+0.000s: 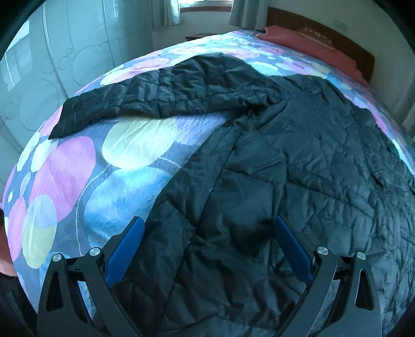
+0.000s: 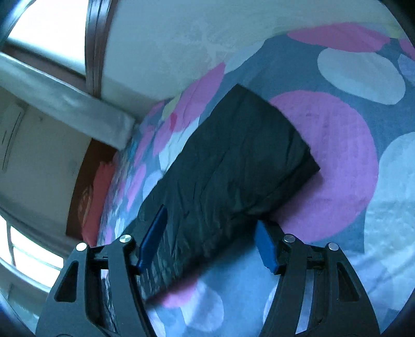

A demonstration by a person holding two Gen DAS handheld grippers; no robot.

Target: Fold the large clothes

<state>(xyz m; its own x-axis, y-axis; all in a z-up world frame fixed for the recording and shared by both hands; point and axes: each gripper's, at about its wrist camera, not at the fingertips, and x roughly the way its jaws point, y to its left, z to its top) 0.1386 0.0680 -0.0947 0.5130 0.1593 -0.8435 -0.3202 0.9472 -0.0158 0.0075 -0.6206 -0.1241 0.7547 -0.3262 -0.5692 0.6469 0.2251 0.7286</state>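
A dark quilted jacket [image 1: 298, 168] lies spread on a bed with a bedspread [image 1: 77, 181] of coloured circles. One sleeve [image 1: 155, 93] stretches out to the left, its cuff near the bed's edge. My left gripper [image 1: 207, 223] hovers open over the jacket's lower body, blue pads [image 1: 129, 246] wide apart with nothing between them. In the right wrist view, which is rolled, a sleeve [image 2: 233, 166] runs up from between the fingers to its square cuff. My right gripper [image 2: 211, 217] straddles this sleeve, one fingertip over the fabric and the other at its edge. The pads do not press on it.
A glossy white wardrobe [image 1: 39, 77] stands beyond the bed's left edge. A red pillow [image 1: 298, 39] and a brown headboard [image 1: 324, 31] are at the far end, curtains [image 1: 246, 13] behind. The bedspread [image 2: 350, 155] shows bare around the cuff.
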